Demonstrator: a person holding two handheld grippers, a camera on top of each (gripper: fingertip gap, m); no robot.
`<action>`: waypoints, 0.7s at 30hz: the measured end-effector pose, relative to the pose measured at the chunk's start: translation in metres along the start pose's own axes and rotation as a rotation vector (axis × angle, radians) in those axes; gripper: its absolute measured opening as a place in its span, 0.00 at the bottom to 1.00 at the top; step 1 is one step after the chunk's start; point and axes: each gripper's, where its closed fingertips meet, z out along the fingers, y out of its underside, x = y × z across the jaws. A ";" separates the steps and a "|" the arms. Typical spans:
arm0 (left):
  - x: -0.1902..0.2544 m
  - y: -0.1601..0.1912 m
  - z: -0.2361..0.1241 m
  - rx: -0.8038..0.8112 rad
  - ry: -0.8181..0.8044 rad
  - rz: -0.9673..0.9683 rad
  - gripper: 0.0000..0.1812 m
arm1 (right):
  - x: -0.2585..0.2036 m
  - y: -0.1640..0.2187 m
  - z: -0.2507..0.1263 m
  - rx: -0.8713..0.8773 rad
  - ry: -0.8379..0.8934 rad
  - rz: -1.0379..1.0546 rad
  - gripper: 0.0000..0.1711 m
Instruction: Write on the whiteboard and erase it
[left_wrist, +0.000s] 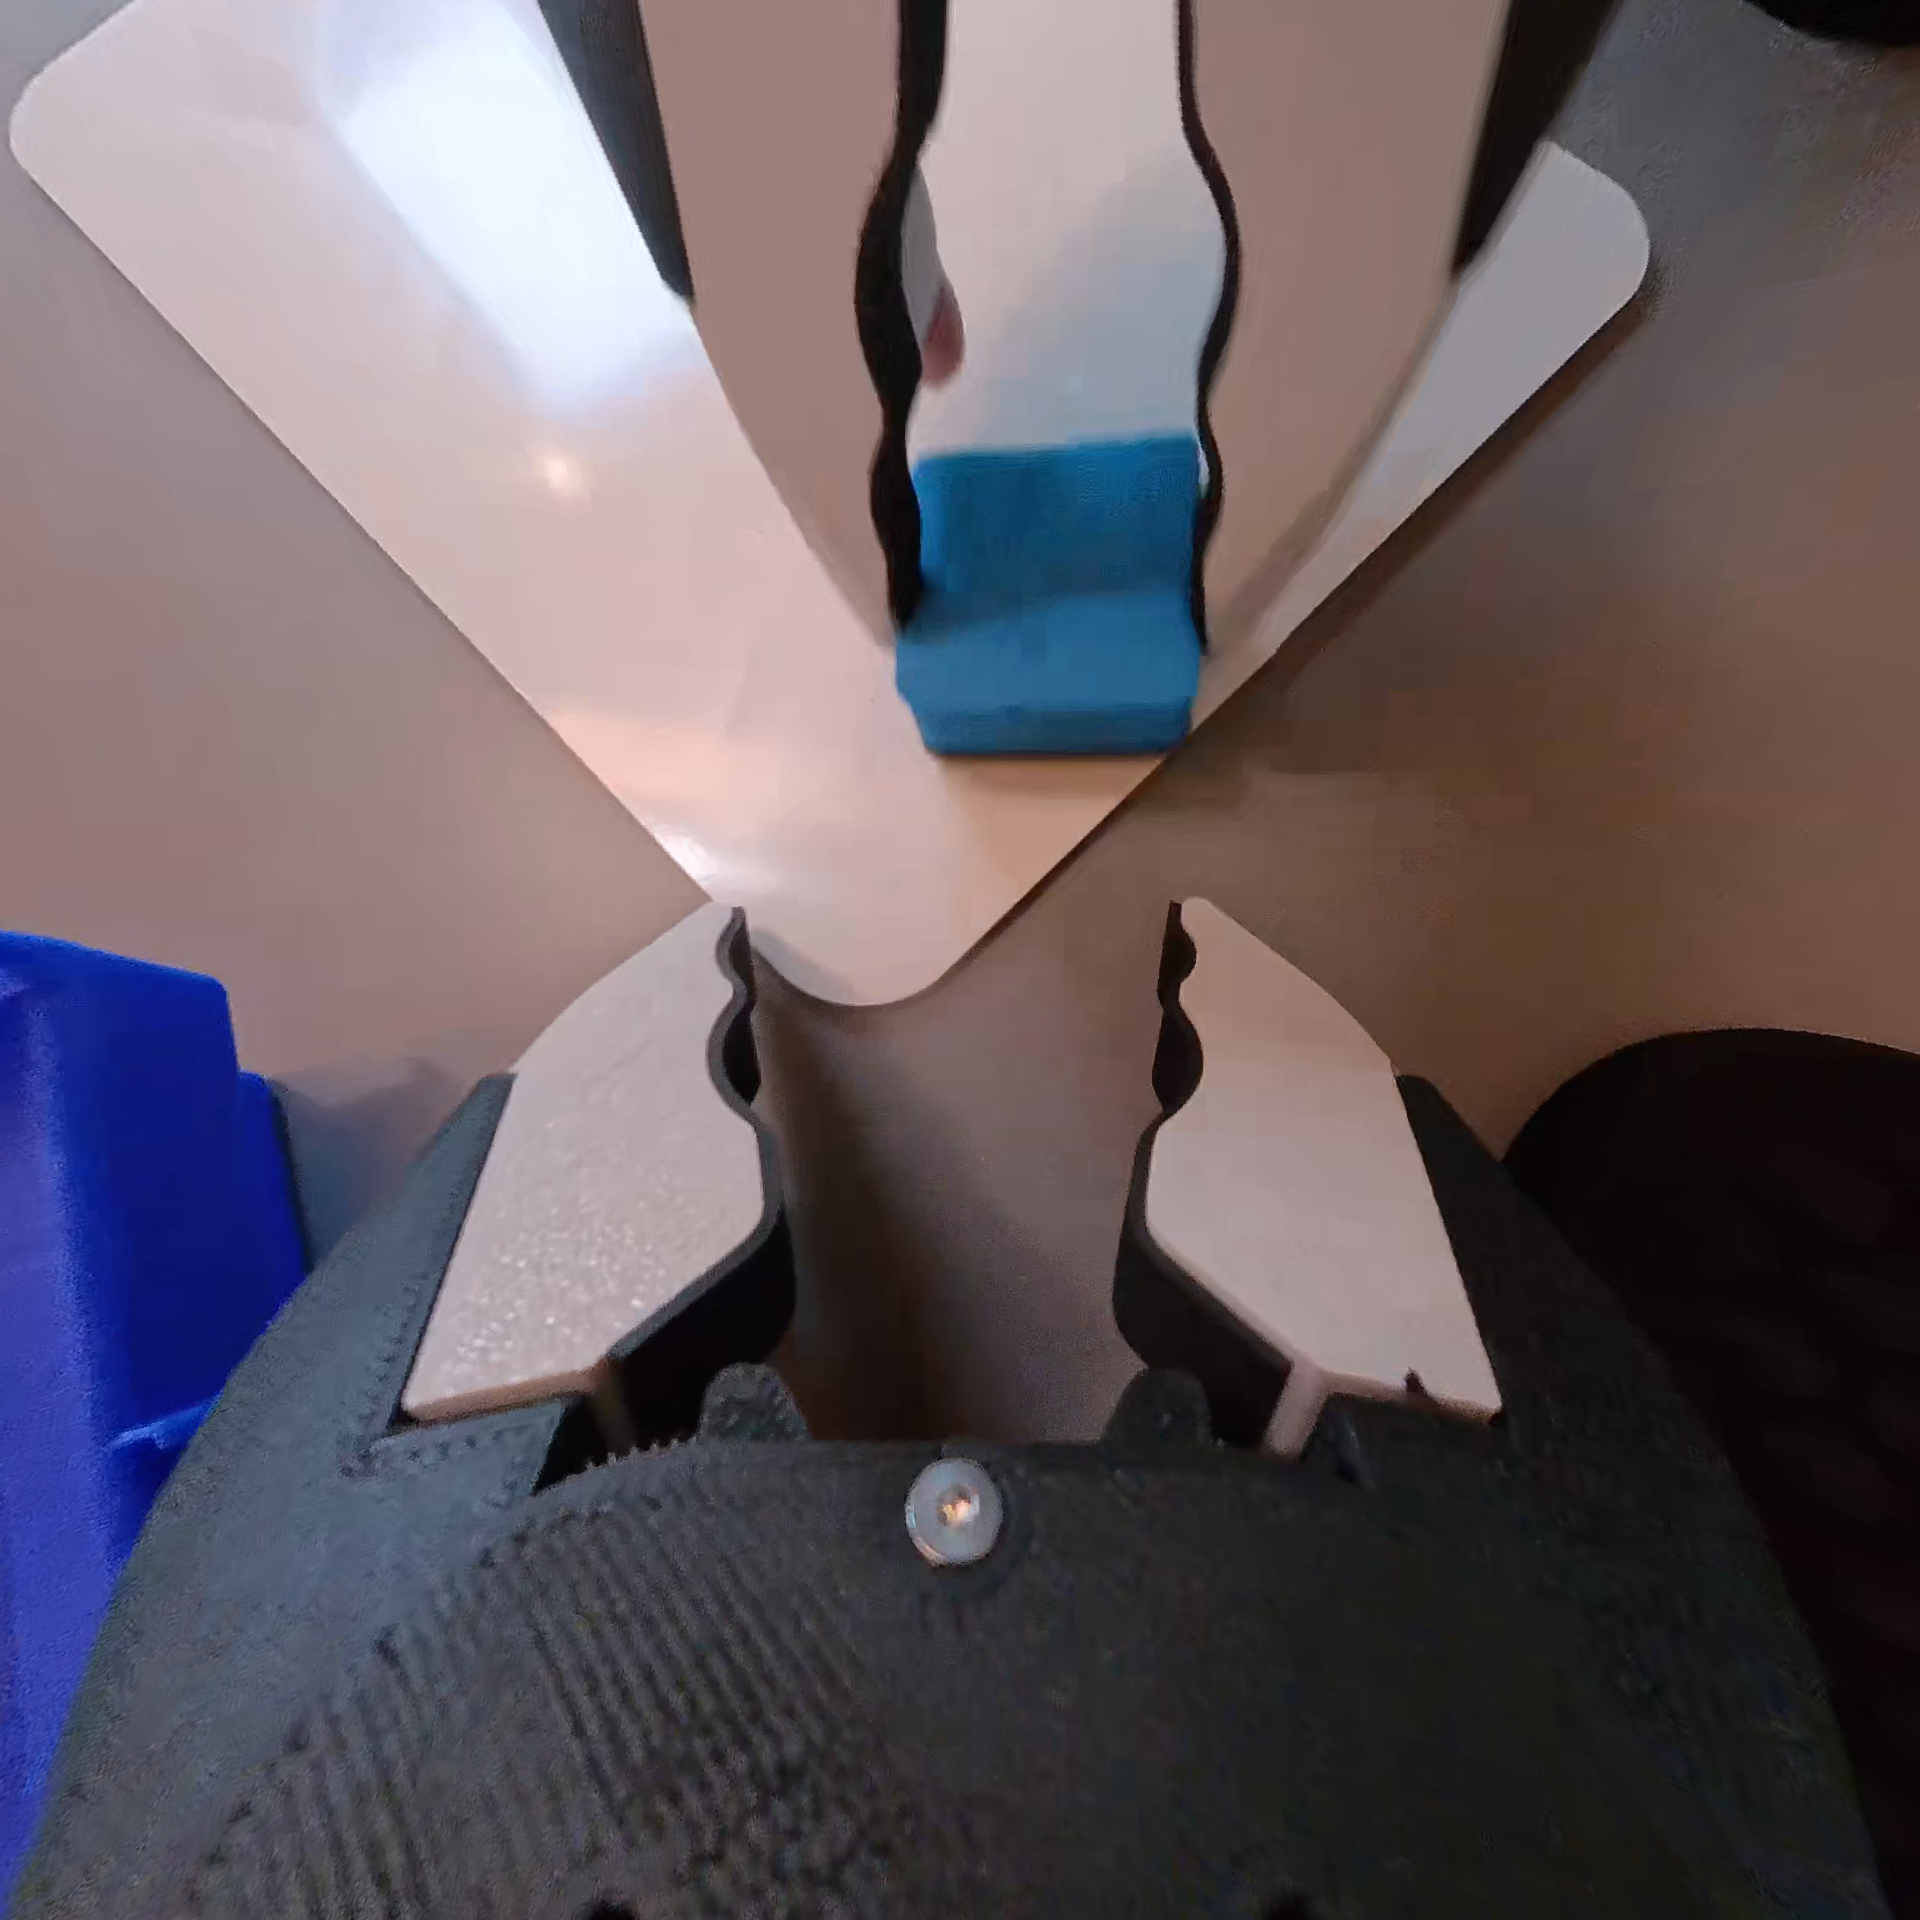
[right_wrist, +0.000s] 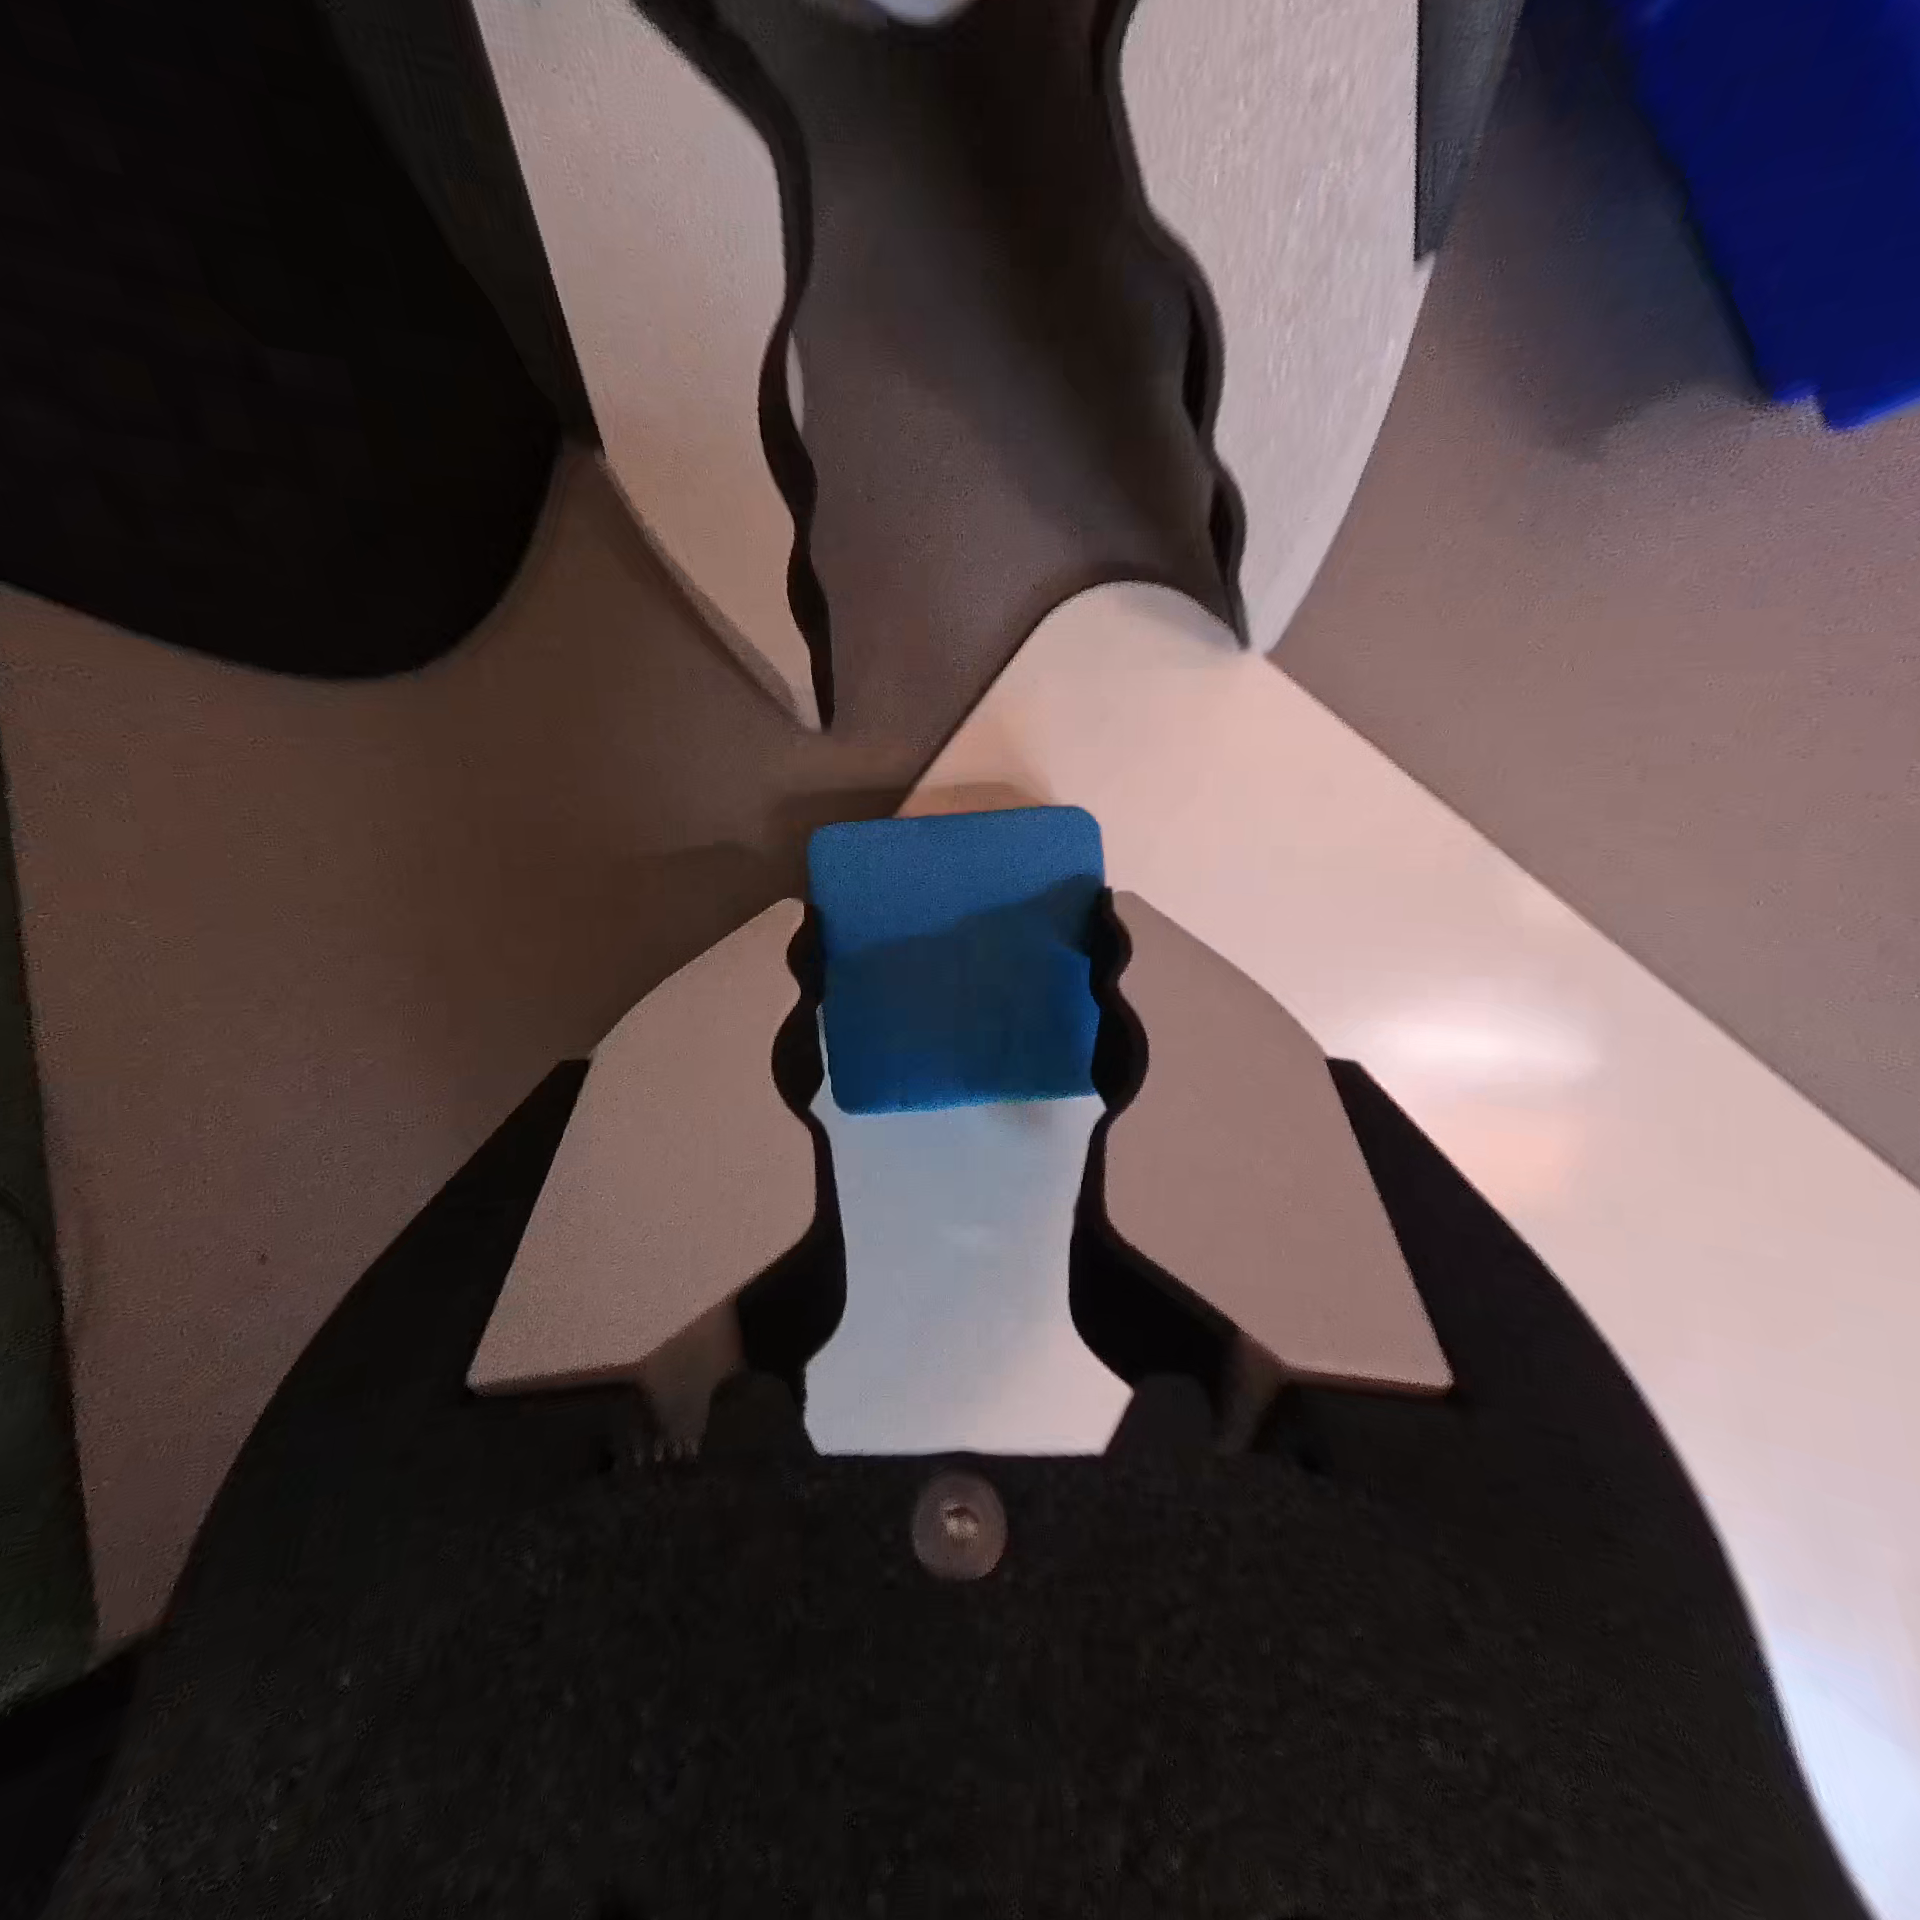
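Observation:
The whiteboard (left_wrist: 436, 395) is a white sheet with rounded corners, lying flat on a brown table, and I see no writing on it. My right gripper (right_wrist: 956, 925) is shut on a blue eraser (right_wrist: 951, 894) that rests on the board near its edge. In the left wrist view the right gripper (left_wrist: 1049, 623) comes in from the top with the eraser (left_wrist: 1049, 665) between its fingers. My left gripper (left_wrist: 956, 930) is open and empty, at the board's near corner. In the right wrist view the left gripper (right_wrist: 1029, 675) faces mine from the far side, and the board (right_wrist: 1351, 935) spreads to the right.
A blue bin (left_wrist: 114, 1299) stands at the left of the left gripper and shows at the top right of the right wrist view (right_wrist: 1818, 208). A dark rounded object (left_wrist: 1714, 1299) lies on the table beside the board, also at the top left in the right wrist view (right_wrist: 229, 364).

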 end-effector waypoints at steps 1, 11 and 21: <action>0.000 0.000 0.000 0.001 -0.003 0.006 0.42 | 0.005 0.009 -0.006 -0.020 0.001 0.007 0.29; -0.001 0.001 0.001 0.016 0.020 -0.035 0.42 | 0.215 0.109 -0.070 0.069 0.259 0.519 0.29; -0.003 -0.001 0.002 0.033 0.010 -0.033 0.41 | 0.174 0.178 -0.097 -0.051 0.382 0.666 0.29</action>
